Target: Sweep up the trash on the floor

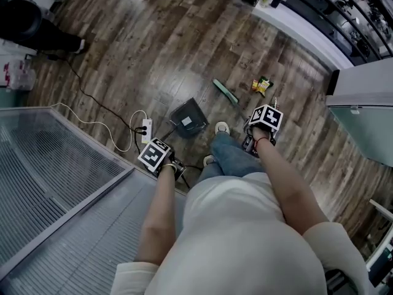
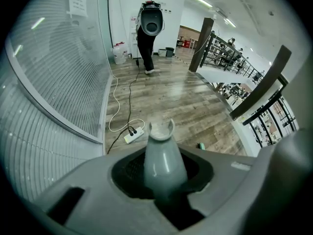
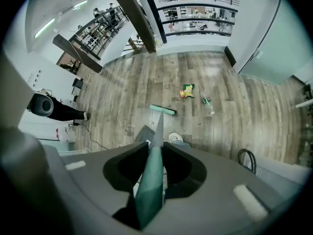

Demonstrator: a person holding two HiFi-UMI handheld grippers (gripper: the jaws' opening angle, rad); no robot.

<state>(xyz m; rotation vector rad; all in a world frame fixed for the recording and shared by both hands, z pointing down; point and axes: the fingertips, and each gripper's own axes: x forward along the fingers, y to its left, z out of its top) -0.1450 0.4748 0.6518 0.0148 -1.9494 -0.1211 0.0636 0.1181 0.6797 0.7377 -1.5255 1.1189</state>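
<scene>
Barely begun: right gripper clamps broom, left gripper clamps dustpan; wrappers at broom's 3 o'clock lie unswept.

I am holding the green broom by its handle, and its brush head is lying on the wood floor ahead. The dark grey dustpan is sitting left of it and nearer to me, held by its grey handle. A yellow-green wrapper and a clear bottle are lying just right of the brush.
</scene>
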